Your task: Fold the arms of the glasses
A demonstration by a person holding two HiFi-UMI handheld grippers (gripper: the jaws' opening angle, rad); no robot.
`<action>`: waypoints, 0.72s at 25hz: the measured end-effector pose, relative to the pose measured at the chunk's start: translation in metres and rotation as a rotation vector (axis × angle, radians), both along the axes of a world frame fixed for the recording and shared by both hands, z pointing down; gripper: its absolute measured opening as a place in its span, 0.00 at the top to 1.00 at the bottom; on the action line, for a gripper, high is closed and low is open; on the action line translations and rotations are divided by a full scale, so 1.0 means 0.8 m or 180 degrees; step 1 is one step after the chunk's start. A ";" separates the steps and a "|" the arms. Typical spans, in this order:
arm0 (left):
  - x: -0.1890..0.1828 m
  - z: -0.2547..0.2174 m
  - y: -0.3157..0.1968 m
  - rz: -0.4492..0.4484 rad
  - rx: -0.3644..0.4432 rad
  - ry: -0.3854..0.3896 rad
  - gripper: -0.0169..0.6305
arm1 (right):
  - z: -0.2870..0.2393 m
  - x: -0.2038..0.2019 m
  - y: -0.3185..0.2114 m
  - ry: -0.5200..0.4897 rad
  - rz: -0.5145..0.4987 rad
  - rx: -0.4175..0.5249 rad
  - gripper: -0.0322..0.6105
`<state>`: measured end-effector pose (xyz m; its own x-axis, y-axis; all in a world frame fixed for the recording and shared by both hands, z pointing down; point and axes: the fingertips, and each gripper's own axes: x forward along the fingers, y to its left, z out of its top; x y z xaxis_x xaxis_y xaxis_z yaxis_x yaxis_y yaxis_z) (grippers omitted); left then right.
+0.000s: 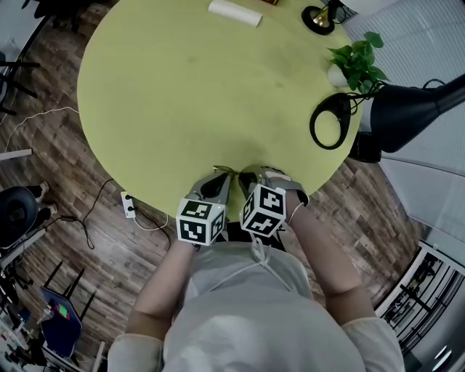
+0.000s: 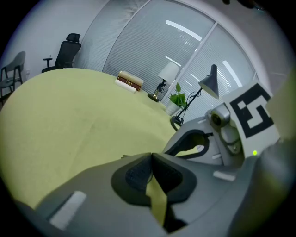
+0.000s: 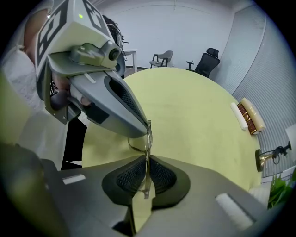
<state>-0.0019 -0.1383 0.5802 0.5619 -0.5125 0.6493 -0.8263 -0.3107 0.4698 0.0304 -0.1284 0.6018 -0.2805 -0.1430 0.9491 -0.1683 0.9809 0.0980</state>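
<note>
The thin wire-framed glasses [image 1: 229, 173] hang just above the near edge of the round yellow-green table [image 1: 174, 94], between my two grippers. My right gripper [image 3: 147, 159] is shut on the glasses [image 3: 148, 139]: a slim metal part runs upright between its ribbed pads. A lens rim curves off to the left. My left gripper [image 3: 144, 128] comes in from the upper left, and its tip meets the top of that metal part. In the left gripper view, the left gripper [image 2: 151, 155] has its jaws together with a fine wire caught between the pads.
At the table's far edge lie a long white box [image 1: 235, 12] and a small brass lamp [image 1: 318, 18]. A potted plant [image 1: 356, 64] and a black desk lamp with a ring base [image 1: 330, 121] stand at the right. A power strip [image 1: 129, 205] and cables lie on the wood floor.
</note>
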 end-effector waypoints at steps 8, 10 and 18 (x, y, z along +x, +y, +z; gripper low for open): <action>-0.005 0.016 -0.001 -0.0058 -0.0168 -0.0028 0.96 | -0.003 -0.002 0.009 -0.0225 -0.0122 0.0039 0.80; -0.007 0.018 -0.001 -0.0099 -0.0242 0.0033 0.96 | -0.008 -0.002 0.008 -0.0320 -0.0049 0.0064 0.80; 0.001 0.000 0.007 0.0045 -0.0233 0.0121 0.96 | -0.016 0.004 0.004 -0.0491 0.0240 0.0179 0.92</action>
